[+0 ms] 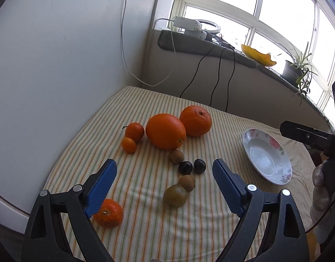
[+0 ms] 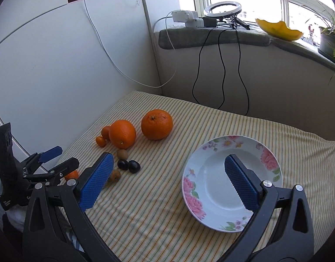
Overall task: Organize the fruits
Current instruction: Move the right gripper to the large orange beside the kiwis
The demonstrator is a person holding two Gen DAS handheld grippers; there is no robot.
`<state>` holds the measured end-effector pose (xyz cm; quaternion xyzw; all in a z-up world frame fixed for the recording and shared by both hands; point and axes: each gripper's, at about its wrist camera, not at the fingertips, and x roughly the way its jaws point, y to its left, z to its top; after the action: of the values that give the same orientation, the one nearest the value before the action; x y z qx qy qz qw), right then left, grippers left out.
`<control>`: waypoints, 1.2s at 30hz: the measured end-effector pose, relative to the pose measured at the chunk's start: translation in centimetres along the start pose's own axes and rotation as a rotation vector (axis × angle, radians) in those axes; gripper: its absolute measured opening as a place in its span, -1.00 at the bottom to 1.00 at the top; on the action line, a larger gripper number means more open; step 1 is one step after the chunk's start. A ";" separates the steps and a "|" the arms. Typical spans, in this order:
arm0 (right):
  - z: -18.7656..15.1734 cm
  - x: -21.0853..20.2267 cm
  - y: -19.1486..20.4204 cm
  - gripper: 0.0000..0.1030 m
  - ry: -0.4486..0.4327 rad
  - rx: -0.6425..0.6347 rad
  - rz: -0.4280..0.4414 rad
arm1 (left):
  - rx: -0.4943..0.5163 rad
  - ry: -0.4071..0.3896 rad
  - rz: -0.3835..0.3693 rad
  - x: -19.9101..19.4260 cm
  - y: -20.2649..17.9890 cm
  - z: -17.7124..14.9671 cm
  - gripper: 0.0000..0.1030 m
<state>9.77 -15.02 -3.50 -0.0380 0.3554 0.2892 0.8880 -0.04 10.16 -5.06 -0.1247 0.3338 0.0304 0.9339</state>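
Note:
Several fruits lie on the striped cloth. At the back are two big oranges (image 1: 165,131) (image 1: 195,121), beside them a mandarin (image 1: 134,131) and a kumquat (image 1: 129,145). Nearer lie two kiwis (image 1: 176,156) (image 1: 187,182), two dark plums (image 1: 185,167) (image 1: 199,166) and a greenish fruit (image 1: 175,195). Another mandarin (image 1: 108,213) sits under the left finger. My left gripper (image 1: 164,166) hangs open above the small fruits, holding nothing. The flowered plate (image 2: 189,181) lies empty at the right. My right gripper (image 2: 168,157) is open, its right finger over the plate.
A white wall panel (image 1: 58,65) borders the cloth on the left. Cables (image 2: 222,69) hang from the windowsill behind, which holds power strips (image 2: 184,17), a ring light (image 2: 222,8), a yellow rind (image 2: 278,29) and a potted plant (image 1: 298,69). A gloved hand (image 1: 320,187) shows at the right.

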 end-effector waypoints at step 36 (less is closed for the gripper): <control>4.5 20.4 4.2 0.59 0.444 0.358 0.398 | -0.103 0.157 -0.146 9.0 2.7 3.4 0.44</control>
<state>22.08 -0.39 -12.94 0.1265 0.5853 0.3744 0.7080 8.66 13.37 -8.78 -0.1986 0.3940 -0.0306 0.8969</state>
